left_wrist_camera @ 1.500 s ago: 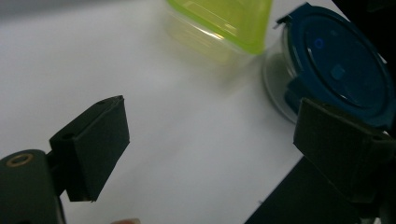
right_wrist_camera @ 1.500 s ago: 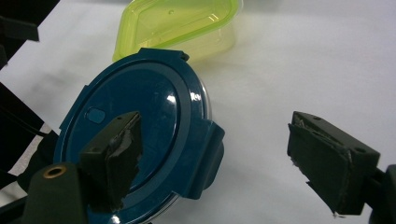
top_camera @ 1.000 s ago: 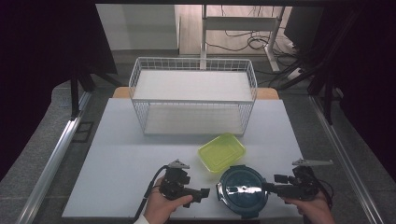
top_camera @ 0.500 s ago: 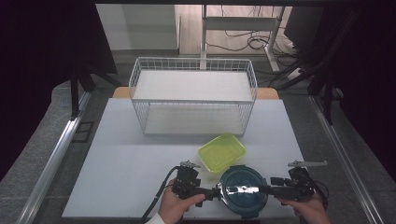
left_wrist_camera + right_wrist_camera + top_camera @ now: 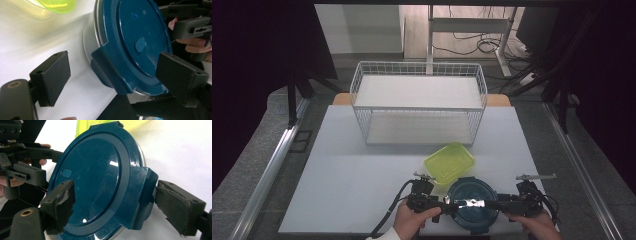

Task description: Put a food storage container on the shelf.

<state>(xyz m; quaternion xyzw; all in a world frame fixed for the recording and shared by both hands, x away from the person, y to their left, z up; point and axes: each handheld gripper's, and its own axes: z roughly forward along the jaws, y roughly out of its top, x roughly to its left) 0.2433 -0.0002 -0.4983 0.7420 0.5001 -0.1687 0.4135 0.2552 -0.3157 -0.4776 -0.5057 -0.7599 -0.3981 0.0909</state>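
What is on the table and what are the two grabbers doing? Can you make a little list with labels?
table: white table
main thing: round container with dark blue lid, at the near edge
lid clips: one side clip sits between the left jaws, another between the right jaws
left gripper: open, jaws either side of its clip
right gripper: open, one jaw over the lid, one beside the clip
beside it: yellow-green lid, lying flat just behind the container
farther back: white wire basket, nothing in it
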